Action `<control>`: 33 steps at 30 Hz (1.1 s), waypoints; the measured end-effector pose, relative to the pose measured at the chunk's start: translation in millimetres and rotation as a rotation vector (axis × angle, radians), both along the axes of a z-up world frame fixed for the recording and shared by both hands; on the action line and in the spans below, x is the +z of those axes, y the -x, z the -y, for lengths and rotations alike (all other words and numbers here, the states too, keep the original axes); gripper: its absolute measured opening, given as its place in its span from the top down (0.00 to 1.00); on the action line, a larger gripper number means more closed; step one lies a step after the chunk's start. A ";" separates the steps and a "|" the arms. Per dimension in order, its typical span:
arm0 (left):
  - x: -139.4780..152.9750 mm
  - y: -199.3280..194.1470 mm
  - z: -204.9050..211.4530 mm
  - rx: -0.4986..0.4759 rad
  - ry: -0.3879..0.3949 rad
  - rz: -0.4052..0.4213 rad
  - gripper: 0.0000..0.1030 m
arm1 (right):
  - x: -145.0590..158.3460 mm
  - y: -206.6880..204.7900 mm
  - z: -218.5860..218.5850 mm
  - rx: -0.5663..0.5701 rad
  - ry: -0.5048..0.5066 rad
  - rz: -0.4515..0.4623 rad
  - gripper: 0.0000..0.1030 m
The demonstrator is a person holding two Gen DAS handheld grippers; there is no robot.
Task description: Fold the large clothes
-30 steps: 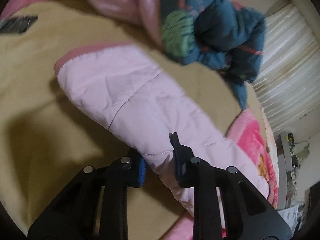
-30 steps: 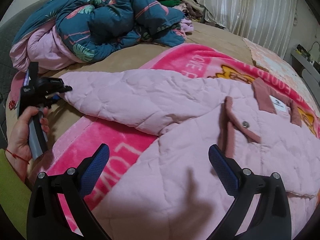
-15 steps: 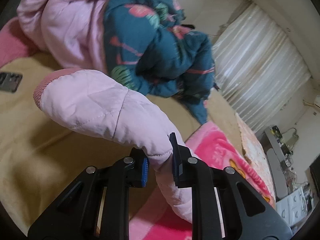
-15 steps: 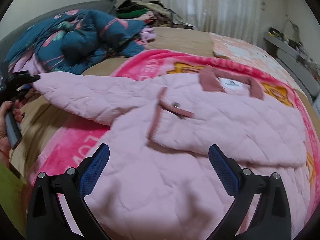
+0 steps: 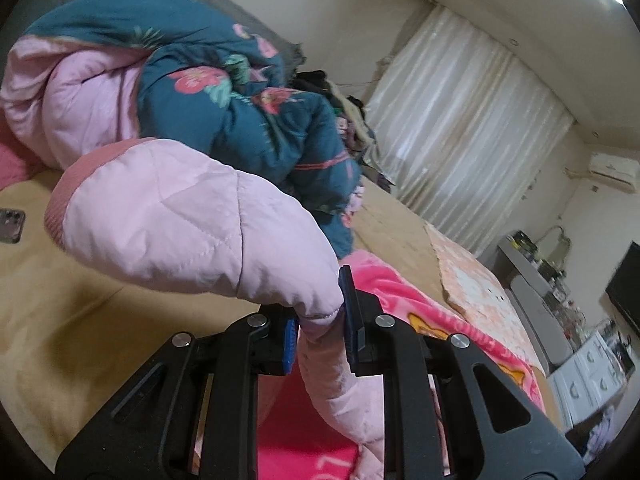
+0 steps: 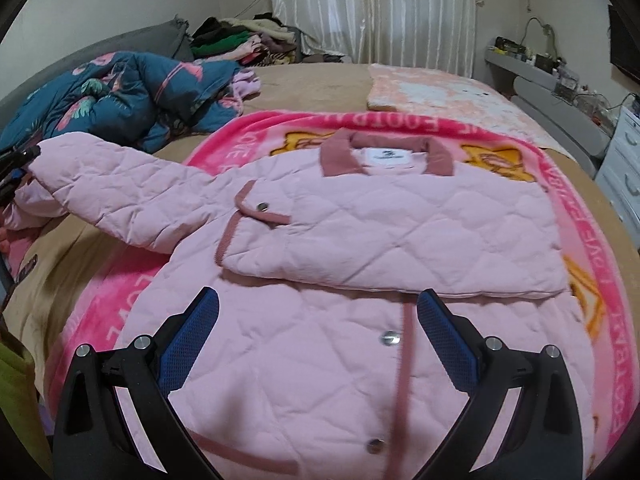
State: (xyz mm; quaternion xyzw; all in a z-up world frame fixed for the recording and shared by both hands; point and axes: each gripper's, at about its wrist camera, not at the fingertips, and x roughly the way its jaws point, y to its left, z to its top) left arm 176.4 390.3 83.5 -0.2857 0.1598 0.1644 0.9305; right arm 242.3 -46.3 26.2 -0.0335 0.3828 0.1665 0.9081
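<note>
Closest in the right wrist view, the right gripper (image 6: 318, 332) hangs over the lower front of a pink quilted jacket (image 6: 360, 240), its blue-padded jaws spread wide with nothing between them. The jacket lies front-up on a bright pink blanket (image 6: 568, 184) spread across a bed (image 6: 312, 80), collar (image 6: 384, 148) toward the far side, silver snaps down the front placket. One side panel is already folded across the chest. The sleeve (image 6: 120, 184) on the left of the picture stretches out and up off the bed toward the left gripper (image 6: 16, 168), seen only at the edge. In the left wrist view, the left gripper (image 5: 320, 328) is clamped on a pinch of that sleeve (image 5: 192, 224), with its ribbed cuff (image 5: 60, 200) flopping forward beyond the jaws and the rest trailing down to the blanket (image 5: 404, 292). A phone (image 5: 10, 226) lies on the tan sheet at the left. Farther back, a crumpled teal floral duvet (image 6: 120, 92) with a pink lining sits near the head of the bed, then a heap of clothes (image 6: 244, 38). Pale curtains (image 6: 372, 8) cover the far wall, and a cluttered shelf (image 6: 536, 68) and white drawers (image 6: 624, 160) stand at the right.
</note>
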 end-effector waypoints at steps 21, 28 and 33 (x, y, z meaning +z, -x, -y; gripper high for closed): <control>62.9 -20.5 105.6 -0.120 -0.168 -0.036 0.90 | 28.0 19.2 96.9 -0.123 -0.133 0.044 0.04; 74.2 -31.0 140.6 -0.165 -0.207 -0.047 0.90 | 25.9 24.7 135.6 -0.185 -0.164 0.042 0.04; 81.5 -40.4 175.2 -0.218 -0.248 -0.059 0.90 | 21.4 28.1 160.0 -0.216 -0.196 0.030 0.04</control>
